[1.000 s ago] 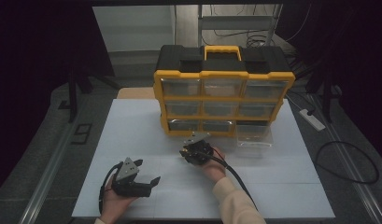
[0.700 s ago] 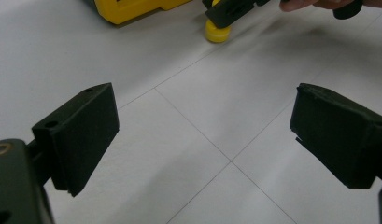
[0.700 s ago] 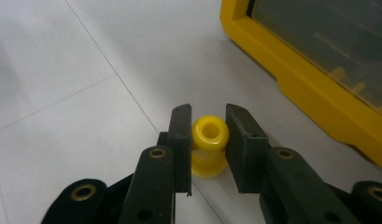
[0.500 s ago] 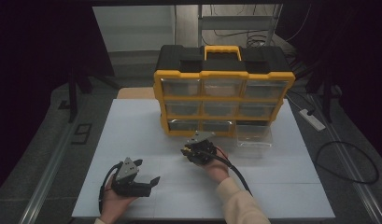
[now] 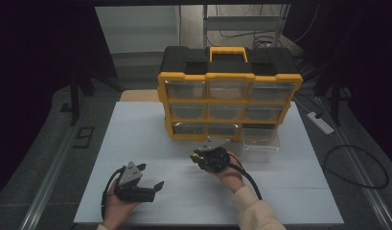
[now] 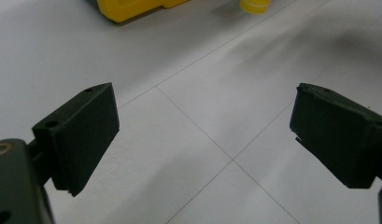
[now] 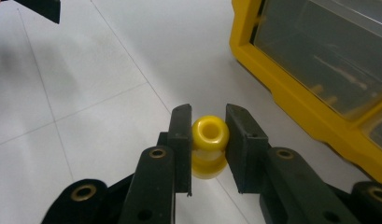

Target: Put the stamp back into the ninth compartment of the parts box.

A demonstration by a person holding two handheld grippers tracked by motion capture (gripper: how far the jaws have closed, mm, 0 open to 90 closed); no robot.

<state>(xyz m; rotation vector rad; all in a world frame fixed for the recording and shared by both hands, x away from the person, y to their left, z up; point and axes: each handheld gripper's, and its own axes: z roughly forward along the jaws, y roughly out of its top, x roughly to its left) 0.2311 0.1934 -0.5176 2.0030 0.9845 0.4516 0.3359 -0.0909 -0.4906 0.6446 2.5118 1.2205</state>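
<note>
The right claw (image 7: 208, 140) grips a yellow spool (image 7: 208, 144), its lower half hidden.

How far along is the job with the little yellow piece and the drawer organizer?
Done: a clear drawer is out, on the table beside the organizer. In hand: the right gripper is clamped on the yellow piece. Left, probably: dropping it into that drawer and refitting it. The left gripper is open.

Right gripper (image 7: 208, 140) clamped on yellow spool-shaped piece (image 7: 209, 140), its hole facing up, above white table (image 7: 86, 93). Yellow organizer (image 7: 314, 70) close beside spool, clear drawers shut.
</note>
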